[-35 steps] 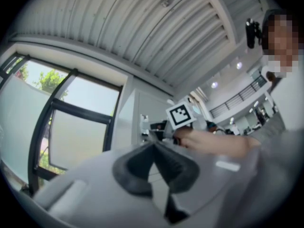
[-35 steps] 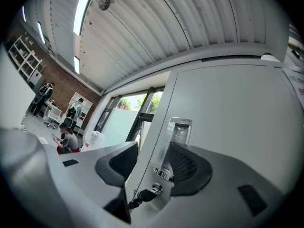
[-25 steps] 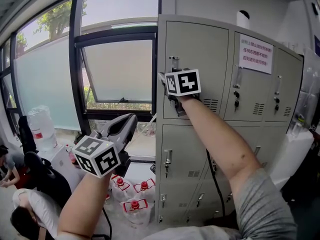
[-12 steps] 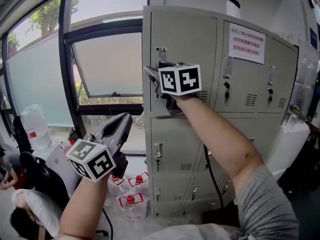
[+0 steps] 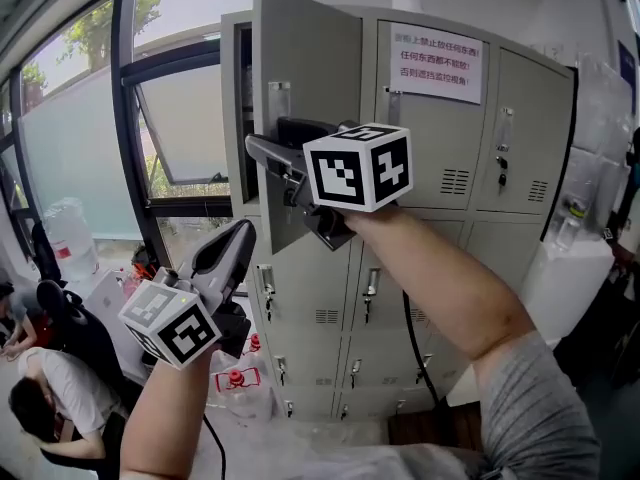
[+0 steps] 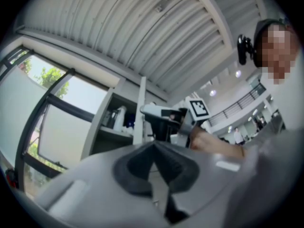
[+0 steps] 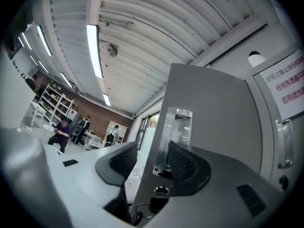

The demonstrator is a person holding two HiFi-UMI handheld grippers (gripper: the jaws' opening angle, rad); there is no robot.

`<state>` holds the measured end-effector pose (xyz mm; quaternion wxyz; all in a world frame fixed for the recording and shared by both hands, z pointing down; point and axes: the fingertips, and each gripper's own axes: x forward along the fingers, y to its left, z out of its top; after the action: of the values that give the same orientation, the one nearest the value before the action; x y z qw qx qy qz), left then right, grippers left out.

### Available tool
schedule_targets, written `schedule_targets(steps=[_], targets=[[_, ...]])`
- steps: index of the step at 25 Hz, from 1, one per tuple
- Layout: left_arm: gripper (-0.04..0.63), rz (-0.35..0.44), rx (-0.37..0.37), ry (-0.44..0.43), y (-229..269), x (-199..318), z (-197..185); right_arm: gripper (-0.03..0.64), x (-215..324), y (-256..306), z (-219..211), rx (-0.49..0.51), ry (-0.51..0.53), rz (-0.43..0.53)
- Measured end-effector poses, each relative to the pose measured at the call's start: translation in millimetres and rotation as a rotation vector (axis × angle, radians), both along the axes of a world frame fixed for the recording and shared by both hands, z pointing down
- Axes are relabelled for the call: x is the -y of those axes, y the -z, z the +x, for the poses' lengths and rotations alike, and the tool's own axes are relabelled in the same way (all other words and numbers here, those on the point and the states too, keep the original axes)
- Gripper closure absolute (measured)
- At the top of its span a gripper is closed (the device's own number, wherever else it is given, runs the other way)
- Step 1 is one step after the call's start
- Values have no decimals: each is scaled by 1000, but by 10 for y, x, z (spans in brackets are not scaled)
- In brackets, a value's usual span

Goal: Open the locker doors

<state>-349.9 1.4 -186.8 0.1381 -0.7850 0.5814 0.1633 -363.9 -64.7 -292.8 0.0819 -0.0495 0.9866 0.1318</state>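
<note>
1. Head view: the top-left locker door is standing ajar, with the right gripper clasping its free edge by the handle.
2. Left gripper view: the left gripper is idling, jaws pressed together and empty.
3. Right gripper view: the jaws are pinching thin, stiff sheet metal that is probably light-swinging and slick, so the handle edge is offering the best hold.

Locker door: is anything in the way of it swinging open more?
Nothing visible blocks it. The right gripper holds the locker door by its edge, and the left gripper hangs lower, apart from it.
</note>
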Motion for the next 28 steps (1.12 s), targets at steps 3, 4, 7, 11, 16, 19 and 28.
schedule_targets(steps=[3,4,7,11,16,19,28], targets=[[592,14,-7,28,10,-42,500,428,-51,16,558,6,50,21],[592,14,-13,34,-10,-41,654,430,-32,16,744,8,56,28],[592,-1,-29,49,-82,-35,1071,431,96,4,1254,7,61,32],[592,-21,-27,78,-107,-26,1455,433,370,12,1776,14,29,21],[592,-39,-7,96,-119,16,1731,437,675,-6,2131,29,-18,-1],[592,-40,3,96,-111,35,1830,439,678,-38,2168,23,-26,8],[592,-60,1,85,-384,-25,1851,446,425,-823,2718,27,11,-43]])
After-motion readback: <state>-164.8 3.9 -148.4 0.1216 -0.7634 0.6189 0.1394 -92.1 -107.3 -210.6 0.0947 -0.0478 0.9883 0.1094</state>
